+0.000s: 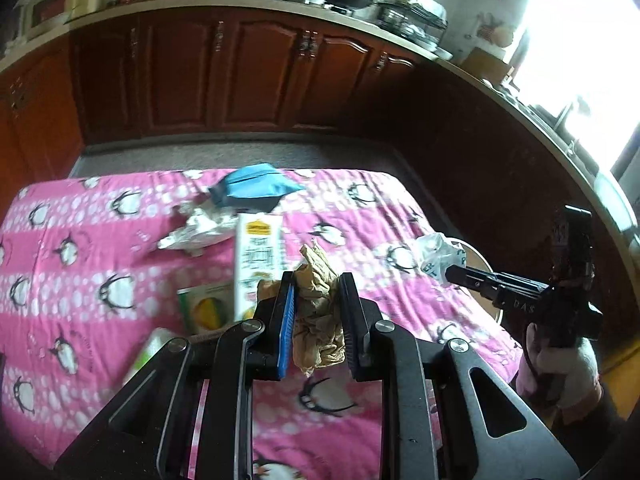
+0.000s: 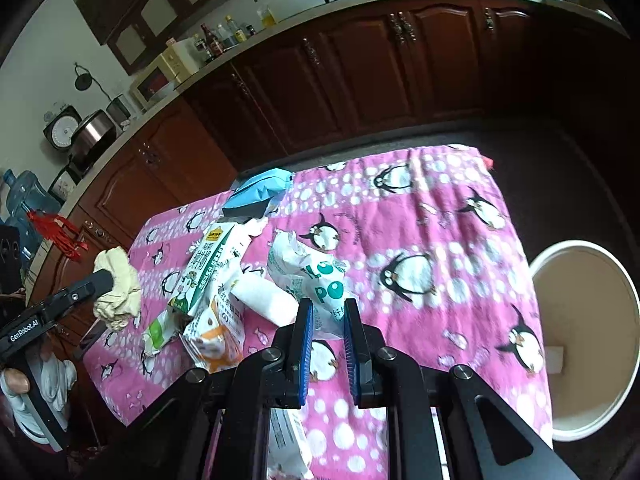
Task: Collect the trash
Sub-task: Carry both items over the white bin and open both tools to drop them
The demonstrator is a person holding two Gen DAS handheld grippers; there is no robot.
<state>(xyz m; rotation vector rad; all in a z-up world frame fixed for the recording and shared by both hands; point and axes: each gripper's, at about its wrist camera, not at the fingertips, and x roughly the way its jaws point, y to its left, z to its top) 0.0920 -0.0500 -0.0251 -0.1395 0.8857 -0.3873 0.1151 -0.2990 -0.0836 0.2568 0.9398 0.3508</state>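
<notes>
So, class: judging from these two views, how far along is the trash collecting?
Done: nothing clearly; the round cream bin beside the table shows only a small white scrap. In hand: the left tongs clamp a crumpled beige paper wad; the right tongs pinch a white plastic wrapper. Left: the white-green milk carton, blue pouch and other wrappers on the pink penguin cloth.

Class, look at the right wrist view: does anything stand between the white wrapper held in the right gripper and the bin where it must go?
Nothing visible does. The right gripper is shut on the white wrapper, and only bare pink penguin cloth lies between it and the open bin beside the table's right edge.
</notes>
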